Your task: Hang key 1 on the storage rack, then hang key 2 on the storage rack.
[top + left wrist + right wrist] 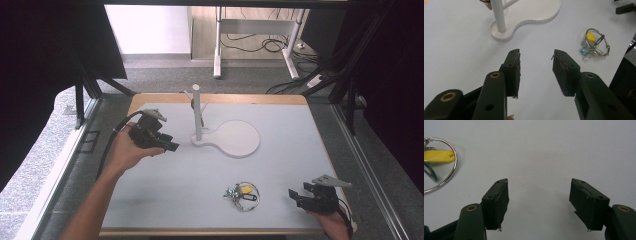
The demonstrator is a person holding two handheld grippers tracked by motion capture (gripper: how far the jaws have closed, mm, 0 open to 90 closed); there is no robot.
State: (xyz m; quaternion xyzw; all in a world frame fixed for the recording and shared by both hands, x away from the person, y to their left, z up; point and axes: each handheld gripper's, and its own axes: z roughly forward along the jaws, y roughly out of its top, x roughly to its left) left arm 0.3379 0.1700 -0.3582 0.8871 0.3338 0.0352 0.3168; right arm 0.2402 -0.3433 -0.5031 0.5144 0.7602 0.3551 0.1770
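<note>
A bunch of key rings (242, 194) with a yellow tag lies on the white table near the front; it also appears as the ring bunch (594, 45) and ring edge (439, 162). A white stand (197, 112) with an upright post and a flat rounded base sits mid-table, its post (498, 16) close ahead of the left jaws. My left gripper (175, 147) hovers left of the stand, open, with nothing between its jaws (536, 65). My right gripper (292, 196) rests at the front right, open and empty (539, 195), just right of the rings.
The table's wooden edge (215, 98) runs along the far side. Black frame struts stand at both sides, and a desk leg (218, 60) with cables is on the floor beyond.
</note>
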